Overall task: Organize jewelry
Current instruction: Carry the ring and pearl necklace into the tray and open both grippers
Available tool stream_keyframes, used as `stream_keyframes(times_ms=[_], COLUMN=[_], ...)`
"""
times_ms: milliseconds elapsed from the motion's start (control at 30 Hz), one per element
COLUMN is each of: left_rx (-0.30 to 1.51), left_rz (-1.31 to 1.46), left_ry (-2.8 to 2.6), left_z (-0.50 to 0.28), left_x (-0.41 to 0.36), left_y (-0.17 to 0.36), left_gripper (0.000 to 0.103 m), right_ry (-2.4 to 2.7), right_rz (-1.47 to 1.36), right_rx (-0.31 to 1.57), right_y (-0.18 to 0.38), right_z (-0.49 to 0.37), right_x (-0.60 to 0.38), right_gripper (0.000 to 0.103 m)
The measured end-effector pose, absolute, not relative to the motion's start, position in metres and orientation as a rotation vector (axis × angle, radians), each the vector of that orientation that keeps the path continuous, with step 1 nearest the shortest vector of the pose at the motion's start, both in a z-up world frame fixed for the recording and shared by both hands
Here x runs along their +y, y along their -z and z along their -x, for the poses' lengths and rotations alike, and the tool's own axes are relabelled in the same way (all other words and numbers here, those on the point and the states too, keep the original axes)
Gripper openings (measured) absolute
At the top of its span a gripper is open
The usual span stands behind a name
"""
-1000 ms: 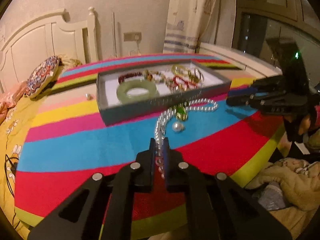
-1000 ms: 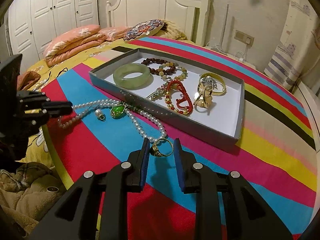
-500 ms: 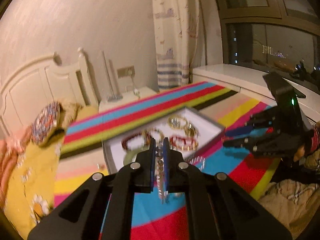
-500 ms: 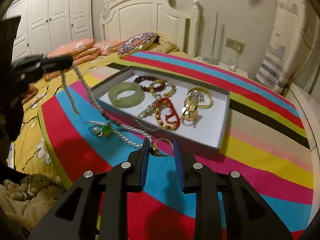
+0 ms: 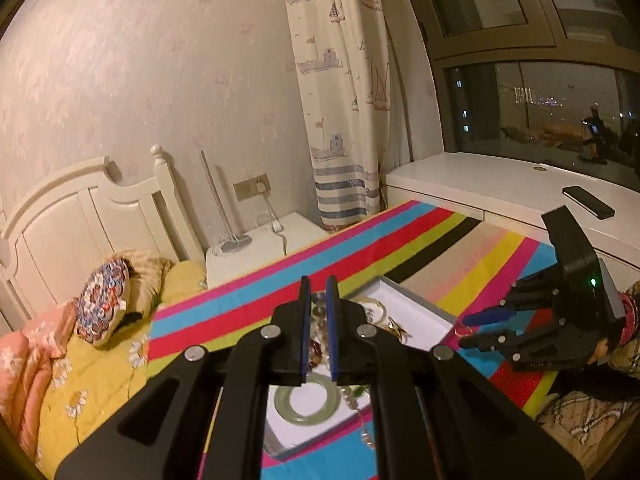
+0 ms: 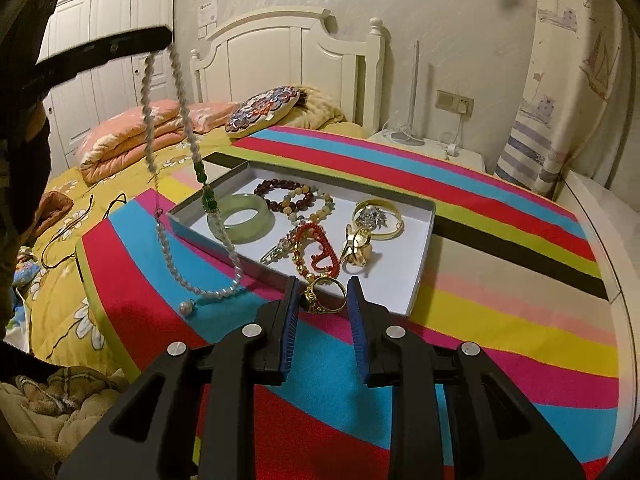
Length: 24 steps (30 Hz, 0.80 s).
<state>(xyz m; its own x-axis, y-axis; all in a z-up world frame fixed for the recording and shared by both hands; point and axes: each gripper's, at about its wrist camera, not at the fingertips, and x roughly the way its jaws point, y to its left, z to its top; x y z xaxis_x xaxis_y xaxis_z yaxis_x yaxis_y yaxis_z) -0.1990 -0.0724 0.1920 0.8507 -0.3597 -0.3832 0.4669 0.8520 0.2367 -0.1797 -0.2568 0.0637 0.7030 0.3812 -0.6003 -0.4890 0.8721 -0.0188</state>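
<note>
My left gripper (image 5: 319,292) is shut on a pearl necklace (image 6: 176,92) and holds it high above the striped cloth. The strand hangs down from it with a green pendant (image 6: 209,200), and its lowest loop still rests on the cloth beside the tray. In the right wrist view the left gripper (image 6: 160,38) shows at the top left. My right gripper (image 6: 322,300) is shut on a gold ring (image 6: 324,294), just in front of the tray's near wall. The grey tray (image 6: 424,256) has a white floor. In it lie a jade bangle (image 6: 248,218), bead bracelets (image 6: 288,196), a red-gold bracelet (image 6: 316,252) and a gold bangle (image 6: 378,216).
The round table wears a bright striped cloth (image 6: 500,320). To the left stands a bed with a yellow sheet (image 6: 60,292), a patterned cushion (image 6: 262,110) and a white headboard (image 6: 288,52). A nightstand (image 6: 432,148) and a curtain (image 5: 344,120) are behind, a white desk (image 5: 480,184) to the right.
My left gripper has risen a good way with the necklace, pulling most of the strand off the cloth. My right gripper has lifted a little with the ring.
</note>
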Motion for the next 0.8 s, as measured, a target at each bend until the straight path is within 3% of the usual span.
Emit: stream_keyframes(times_ms=[467,800], left_rx=[0.318,0.368], left_rz=[-0.369,-0.335], left_ry=[0.395,0.347], left_z=[0.159,0.109], left_x=[-0.093,-0.099], left_y=[-0.227,-0.223], left_gripper=[0.007,0.007], right_ry=[-0.436,-0.393], right_rz=[0.221,0.225], right_rx=[0.634,0.683], right_y=[-0.064,-0.048], right_z=[0.143,0.106], right_x=[-0.255,-0.259], right_gripper=[0.025,0.025])
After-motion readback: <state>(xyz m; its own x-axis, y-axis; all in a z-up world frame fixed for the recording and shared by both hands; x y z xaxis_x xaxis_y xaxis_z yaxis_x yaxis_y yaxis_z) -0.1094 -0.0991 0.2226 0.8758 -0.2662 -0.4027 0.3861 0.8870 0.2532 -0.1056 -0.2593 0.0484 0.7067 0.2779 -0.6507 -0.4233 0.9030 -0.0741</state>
